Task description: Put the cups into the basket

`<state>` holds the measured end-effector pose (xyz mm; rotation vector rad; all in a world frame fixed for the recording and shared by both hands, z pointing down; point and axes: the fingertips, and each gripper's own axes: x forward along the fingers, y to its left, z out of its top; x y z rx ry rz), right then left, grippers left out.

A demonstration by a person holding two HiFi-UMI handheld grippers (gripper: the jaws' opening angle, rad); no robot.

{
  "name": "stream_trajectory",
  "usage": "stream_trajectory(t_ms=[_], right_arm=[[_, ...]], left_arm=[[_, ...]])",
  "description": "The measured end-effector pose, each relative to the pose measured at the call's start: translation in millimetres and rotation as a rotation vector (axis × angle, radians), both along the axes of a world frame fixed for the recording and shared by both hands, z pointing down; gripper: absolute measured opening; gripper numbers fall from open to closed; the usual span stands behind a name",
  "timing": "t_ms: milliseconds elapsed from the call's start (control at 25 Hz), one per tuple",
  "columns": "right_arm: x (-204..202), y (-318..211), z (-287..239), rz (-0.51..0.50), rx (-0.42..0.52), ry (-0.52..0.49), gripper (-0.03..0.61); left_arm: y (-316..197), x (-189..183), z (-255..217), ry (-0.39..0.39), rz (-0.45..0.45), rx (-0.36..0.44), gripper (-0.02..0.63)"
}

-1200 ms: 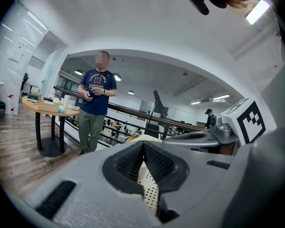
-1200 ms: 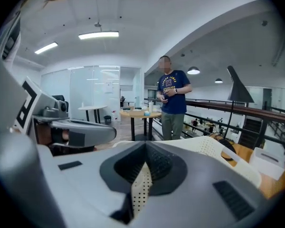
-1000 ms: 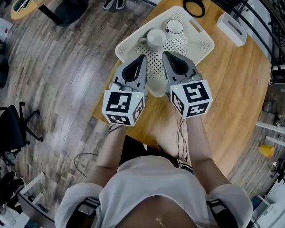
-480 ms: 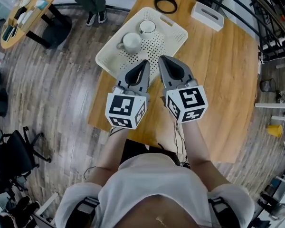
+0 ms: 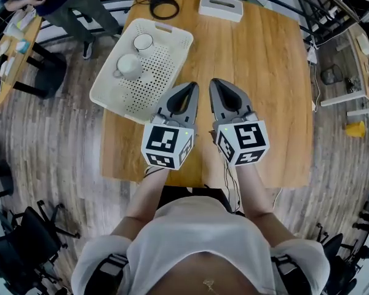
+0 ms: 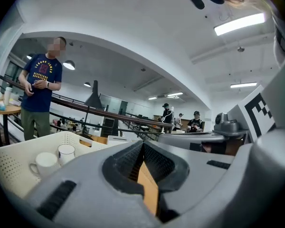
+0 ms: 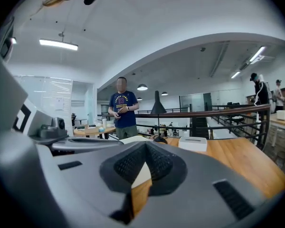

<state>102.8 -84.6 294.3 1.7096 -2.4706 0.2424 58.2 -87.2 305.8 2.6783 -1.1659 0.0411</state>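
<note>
Both cups stood inside the basket (image 5: 152,82), which lay at the upper left of the head view, on the left part of the wooden table (image 5: 264,72), so the task looked finished as things lay. That likely explained the grippers: the left gripper (image 5: 192,86) and the right gripper (image 5: 215,82) hung side by side in the middle of the frame, over bare wood, below and to the right of the basket and touching nothing. Each had its jaws pressed together with nothing between them, which read as an idle pose, not a reach. The handled cup (image 5: 128,66) sat near the basket's upper-left side, upright with its mouth up and its handle turned toward the lower left of the frame. The dark-rimmed cup (image 5: 143,42) stood just beside it, toward the upper right, also upright, so the long axis of each was vertical. The basket's own long axis ran diagonally, from lower left to upper right, with a handle slot at its upper end
</note>
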Motion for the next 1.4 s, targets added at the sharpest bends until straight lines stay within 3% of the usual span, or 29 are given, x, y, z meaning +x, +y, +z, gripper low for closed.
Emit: stream_trajectory(t_ms=[320,600,920,1400], right_arm=[[94.7,46.4,-1.0,0.230,0.031,0.023,0.011],[137.9,75.2,2.9,0.303,0.037,0.038,0.011],[148.0,76.5,6.0,0.293,0.037,0.015,0.011],[128.6,56.7,8.7,0.249,0.040,0.008,0.011]], left_arm=[[31.8,84.2,0.6,0.012,0.150,0.018,0.006],[54.1,129.5,1.3,0.018,0.214,0.031,0.006],[55.0,138.9,4.6,0.003,0.201,0.033,0.006],[39.0,121.0,6.1,-0.022,0.158,0.033,0.006]])
